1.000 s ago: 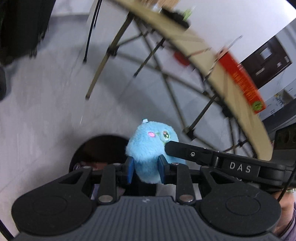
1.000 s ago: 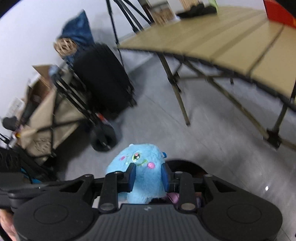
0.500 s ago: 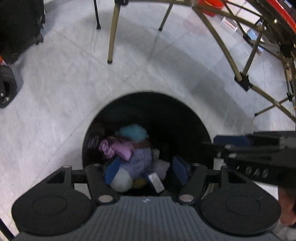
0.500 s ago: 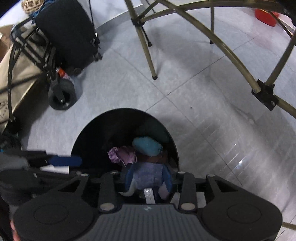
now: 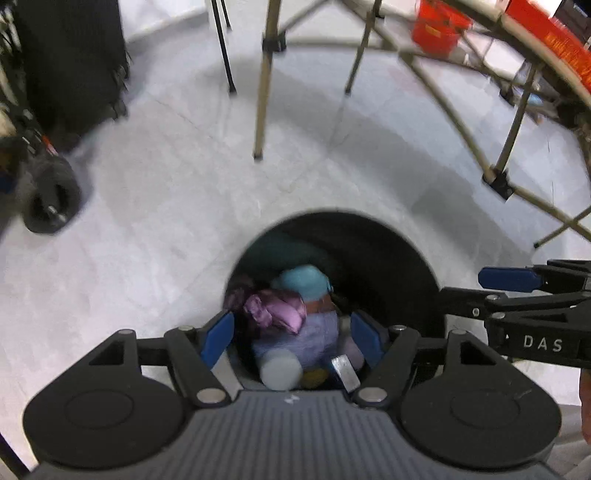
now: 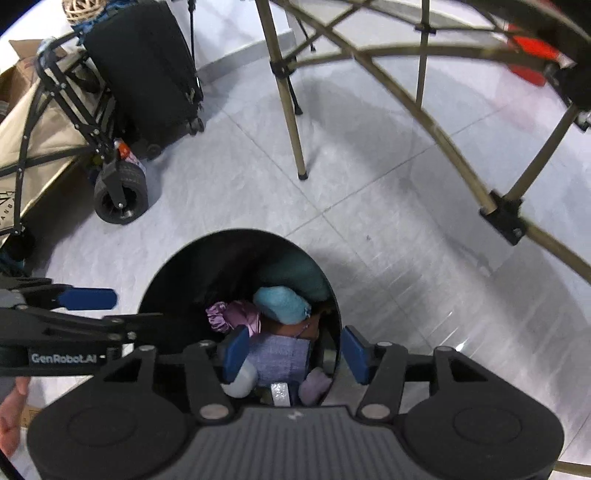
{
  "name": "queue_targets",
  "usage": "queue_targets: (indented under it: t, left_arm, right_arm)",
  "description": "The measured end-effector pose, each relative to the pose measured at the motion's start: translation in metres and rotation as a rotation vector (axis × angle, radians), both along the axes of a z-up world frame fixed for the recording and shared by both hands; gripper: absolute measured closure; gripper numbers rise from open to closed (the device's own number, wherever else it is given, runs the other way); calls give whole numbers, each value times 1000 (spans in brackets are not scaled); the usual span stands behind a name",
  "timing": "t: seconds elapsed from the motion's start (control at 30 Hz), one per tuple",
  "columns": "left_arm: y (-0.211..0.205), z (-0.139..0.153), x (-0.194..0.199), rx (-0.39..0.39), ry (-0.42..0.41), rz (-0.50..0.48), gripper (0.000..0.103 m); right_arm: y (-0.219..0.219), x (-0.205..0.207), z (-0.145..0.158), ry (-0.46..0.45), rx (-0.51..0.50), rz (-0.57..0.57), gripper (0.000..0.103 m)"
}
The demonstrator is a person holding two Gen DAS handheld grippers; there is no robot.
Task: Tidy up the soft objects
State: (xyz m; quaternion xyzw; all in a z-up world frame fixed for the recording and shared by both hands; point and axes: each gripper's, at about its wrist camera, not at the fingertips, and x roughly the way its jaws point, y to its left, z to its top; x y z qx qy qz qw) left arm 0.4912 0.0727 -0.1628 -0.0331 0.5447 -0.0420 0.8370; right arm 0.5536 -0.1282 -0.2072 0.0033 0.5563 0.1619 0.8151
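Note:
A black round bin stands on the floor below both grippers. In it lie a blue plush toy, a purple satin cloth, a lavender knitted doll and other soft things. My left gripper hangs open over the bin's near rim, nothing between its blue pads. My right gripper is open too, over the bin from the other side, and holds nothing. Each gripper's fingers show at the edge of the other's view.
Tan folding-table legs rise just beyond the bin. A black suitcase and a cart with a rubber wheel stand to the left. A red bucket sits under the table. A person's hand shows at the left edge.
One second ago both grippers were shut on the blue plush toy, held up. Now it lies in the bin, both grippers are open and point down at it.

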Motion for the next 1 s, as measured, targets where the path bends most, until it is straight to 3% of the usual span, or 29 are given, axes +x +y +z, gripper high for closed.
queue_targets:
  t: [0.23, 0.33, 0.47, 0.6, 0.77, 0.83, 1.0]
  left_arm:
    - [-15, 103, -90, 73, -336, 18, 19]
    - [-24, 144, -132, 94, -475, 38, 3]
    - [-40, 189, -195, 136, -654, 40, 0]
    - [-54, 212, -261, 129, -786, 38, 0]
    - [-64, 223, -347, 112, -876, 58, 0]
    - [-63, 224, -383, 117, -900, 85, 0]
    - [-67, 215, -458, 187, -1002, 81, 0]
  right_arm:
    - [-15, -60, 95, -267, 11, 10, 44]
    - [-29, -101, 145, -413, 1, -2, 36]
    - [-52, -167, 202, -584, -2, -50, 31]
    - [-72, -243, 242, -775, 6, -98, 19]
    - [-86, -339, 275, -947, 19, -147, 15]
    - [-90, -375, 278, -1000, 55, -168, 6]
    - [-92, -465, 268, -1133, 4, -212, 0]
